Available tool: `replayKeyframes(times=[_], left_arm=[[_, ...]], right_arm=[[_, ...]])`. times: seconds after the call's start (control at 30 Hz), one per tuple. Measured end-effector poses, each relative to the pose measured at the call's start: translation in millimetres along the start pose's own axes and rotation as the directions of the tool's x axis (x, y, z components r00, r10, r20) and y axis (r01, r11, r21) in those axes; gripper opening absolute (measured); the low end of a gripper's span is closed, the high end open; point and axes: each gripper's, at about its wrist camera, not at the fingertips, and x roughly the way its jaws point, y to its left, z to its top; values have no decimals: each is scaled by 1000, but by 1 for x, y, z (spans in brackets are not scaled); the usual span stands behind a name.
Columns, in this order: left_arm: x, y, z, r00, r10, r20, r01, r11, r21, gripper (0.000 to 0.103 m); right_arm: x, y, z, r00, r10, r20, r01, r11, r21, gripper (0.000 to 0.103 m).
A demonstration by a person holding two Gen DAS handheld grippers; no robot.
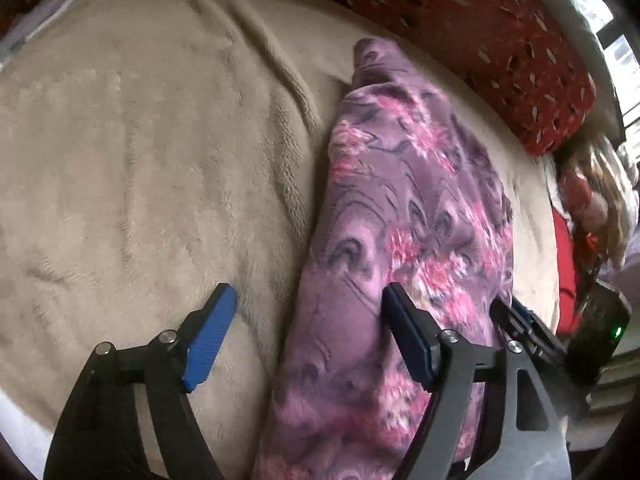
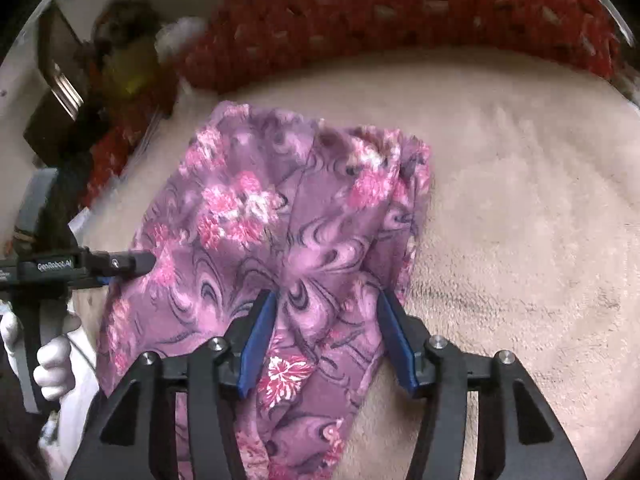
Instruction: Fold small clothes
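The purple floral garment (image 2: 280,216) is soft, matt cloth; the beige blanket (image 1: 140,140) looks fleecy; ribbed blue plastic pads line the fingers (image 1: 210,340).

Both grippers look the same: black angular frame arms with cutout windows, round silver screws at the pivots, and ribbed blue pads on the fingers (image 1: 210,338). The left gripper (image 1: 310,338) has white "GenRobot.AI" lettering down its side in the right wrist view, and the hand (image 2: 54,368) holding it wears a white glove. The right gripper (image 2: 326,344) carries a black box with a small green light.
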Motion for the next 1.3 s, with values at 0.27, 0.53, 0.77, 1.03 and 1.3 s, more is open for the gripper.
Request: replayKeyframes(times=[0.27, 0.53, 0.77, 1.03, 1.3], left_arm=[[-8, 18, -30, 998, -16, -59, 14, 1000, -28, 78], [-23, 21, -57, 998, 38, -54, -37, 999, 27, 77], [-14, 14, -73, 995, 100, -28, -98, 993, 69, 85], [-13, 19, -75, 997, 79, -28, -77, 995, 65, 87], [-17, 13, -68, 999, 27, -38, -25, 997, 69, 91]], right_arm=[[-23, 21, -25, 992, -59, -113, 50, 995, -87, 57], [-39, 17, -41, 981, -165, -103, 157, 984, -78, 66], [-21, 8, -63, 931, -333, -152, 326, 943, -68, 82], [-26, -21, -74, 924, -356, -139, 368, 927, 69, 102], [-25, -21, -69, 921, -347, -180, 363, 929, 68, 96]])
